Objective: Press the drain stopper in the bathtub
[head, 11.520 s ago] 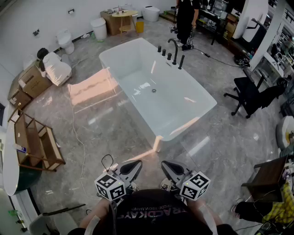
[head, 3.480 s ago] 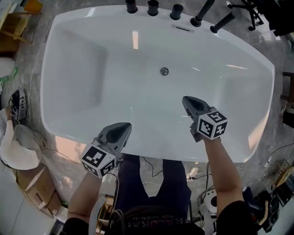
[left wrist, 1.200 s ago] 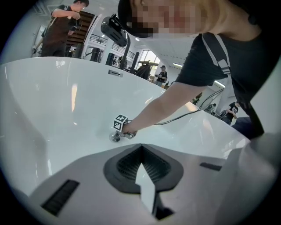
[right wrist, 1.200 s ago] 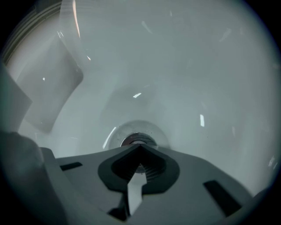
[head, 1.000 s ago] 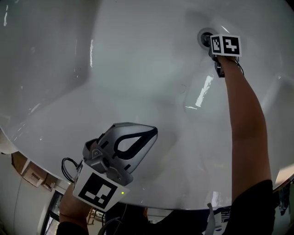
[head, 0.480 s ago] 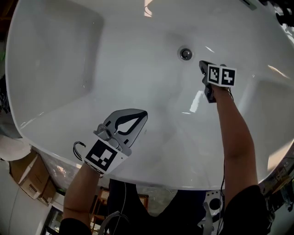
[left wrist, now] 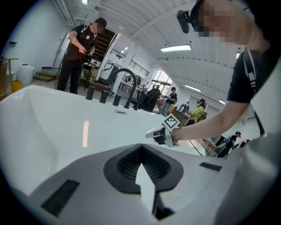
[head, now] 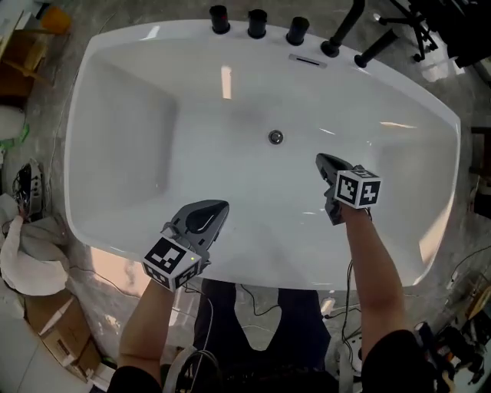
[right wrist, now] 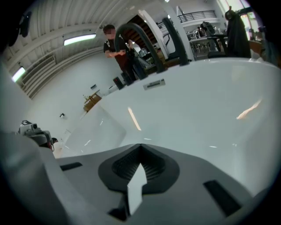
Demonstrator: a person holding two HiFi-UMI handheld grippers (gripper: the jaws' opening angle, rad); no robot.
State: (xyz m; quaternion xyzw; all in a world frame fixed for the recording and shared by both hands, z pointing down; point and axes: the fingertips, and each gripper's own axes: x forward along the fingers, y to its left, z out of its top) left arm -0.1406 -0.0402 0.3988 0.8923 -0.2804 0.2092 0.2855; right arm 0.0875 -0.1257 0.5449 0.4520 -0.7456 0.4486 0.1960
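Head view looks straight down into the white bathtub (head: 153, 32). Its round metal drain stopper (head: 275, 137) sits mid-floor, toward the far wall and below the overflow slot (head: 307, 60). Nearest to it is the right gripper (head: 321, 160), near the stopper but clearly apart from it, with its tip turned roughly that way. Its fingers (right wrist: 83, 180) are pressed together with nothing between them, probably so the joined tip gives one blunt point for pushing. The left gripper (head: 222, 206) hangs by the near rim, well apart from the drain. Its fingers (left wrist: 79, 184) are likewise closed and empty, and it seems simply kept out of the way. Black tap knobs (head: 257, 18) and a spout (head: 343, 29) line the far rim. No brand or writing is legible; the marker cubes (head: 357, 188) carry only square black-and-white patterns.
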